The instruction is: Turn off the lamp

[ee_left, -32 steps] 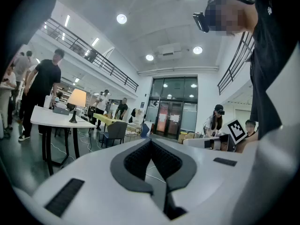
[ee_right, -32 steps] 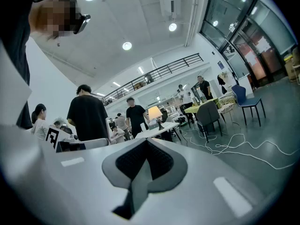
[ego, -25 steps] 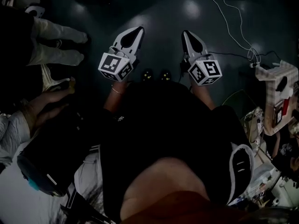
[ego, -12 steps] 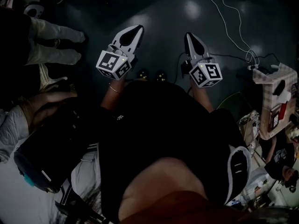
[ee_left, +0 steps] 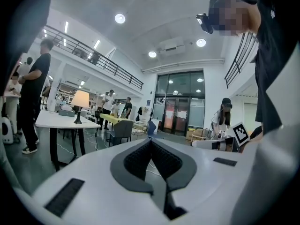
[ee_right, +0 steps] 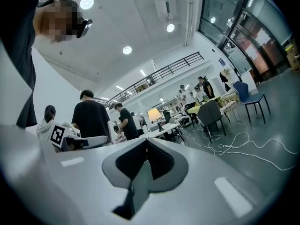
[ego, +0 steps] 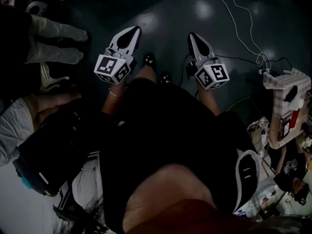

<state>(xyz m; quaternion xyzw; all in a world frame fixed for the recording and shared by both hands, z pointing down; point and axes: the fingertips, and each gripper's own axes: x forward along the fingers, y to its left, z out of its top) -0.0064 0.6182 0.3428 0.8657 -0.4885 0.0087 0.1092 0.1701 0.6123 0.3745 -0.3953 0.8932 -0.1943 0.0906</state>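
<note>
The left tool (ego: 132, 29) and right tool (ego: 191, 35) both had their jaws together on nothing, while the lit lamp (ee_left: 80, 100) stood far off on a white tabletop (ee_left: 58, 121), so walking close before reaching seemed the sound move.

Open floor (ee_right: 274, 128) leads to the lamp (ee_left: 80, 99) on its table (ee_left: 56, 122); chairs (ee_left: 123, 129), cables (ee_right: 231, 145), standing people (ee_left: 33, 83) flank it

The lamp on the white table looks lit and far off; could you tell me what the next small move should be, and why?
Probably a step toward the white table: the lamp on it glows, well beyond the reach of the left gripper and right gripper. Both are shut with nothing between the jaws, so there is nothing to put down first.
</note>
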